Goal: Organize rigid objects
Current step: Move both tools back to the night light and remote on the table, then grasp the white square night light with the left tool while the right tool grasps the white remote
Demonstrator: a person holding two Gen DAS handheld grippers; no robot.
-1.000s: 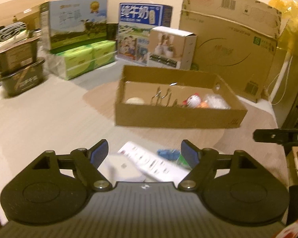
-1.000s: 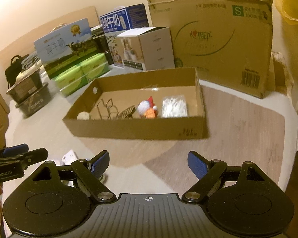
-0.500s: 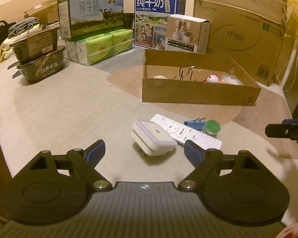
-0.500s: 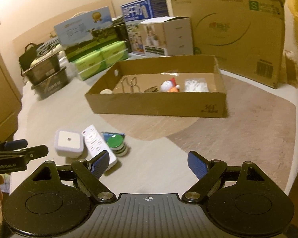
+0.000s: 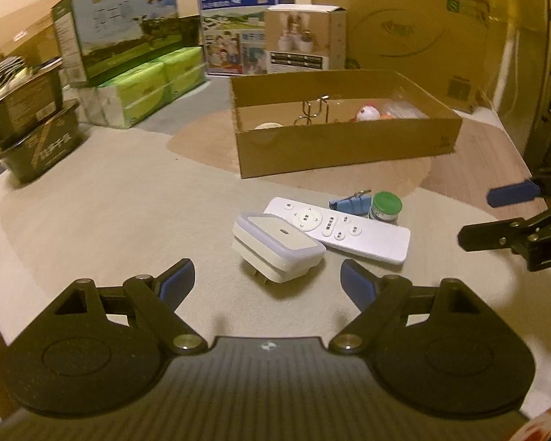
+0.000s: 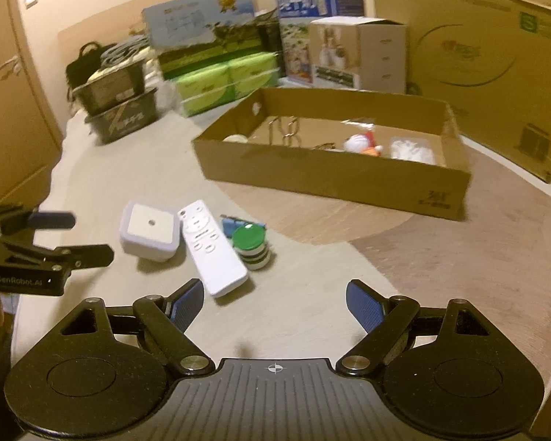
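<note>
Only right wrist: jar's stacked ribs.

This is looking like a lived-in home room, perhaps a storeroom corner. Milk cartons, tissue packs and a big shipping carton are crowding the far side beyond the tongs, while a wooden door is standing off to their left.
</note>
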